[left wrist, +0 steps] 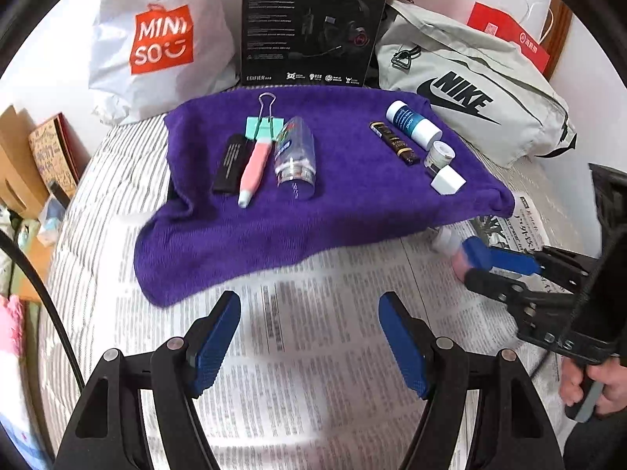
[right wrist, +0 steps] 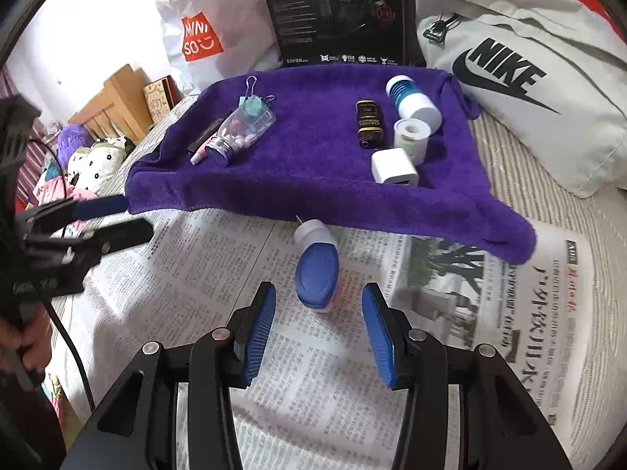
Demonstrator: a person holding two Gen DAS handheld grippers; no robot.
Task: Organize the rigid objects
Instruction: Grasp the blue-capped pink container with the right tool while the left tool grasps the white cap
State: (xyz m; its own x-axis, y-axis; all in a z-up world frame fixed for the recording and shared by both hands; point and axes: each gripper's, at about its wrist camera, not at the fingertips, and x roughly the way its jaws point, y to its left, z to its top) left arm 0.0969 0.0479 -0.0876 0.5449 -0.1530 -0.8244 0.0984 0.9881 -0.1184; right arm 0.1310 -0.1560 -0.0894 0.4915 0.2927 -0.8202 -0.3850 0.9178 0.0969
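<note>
A purple towel lies on newspaper and bears two rows of small objects. On its left lie a black case, a pink pen, a green binder clip and a clear pill bottle. On its right lie a dark tube, a blue-white bottle, a small jar and a white charger. A blue-and-white correction tape lies on the newspaper just ahead of my open right gripper. My left gripper is open and empty.
Behind the towel stand a white Miniso bag, a black headset box and a grey Nike bag. Newspaper covers a striped bedsheet. Wooden furniture and soft toys sit at the left.
</note>
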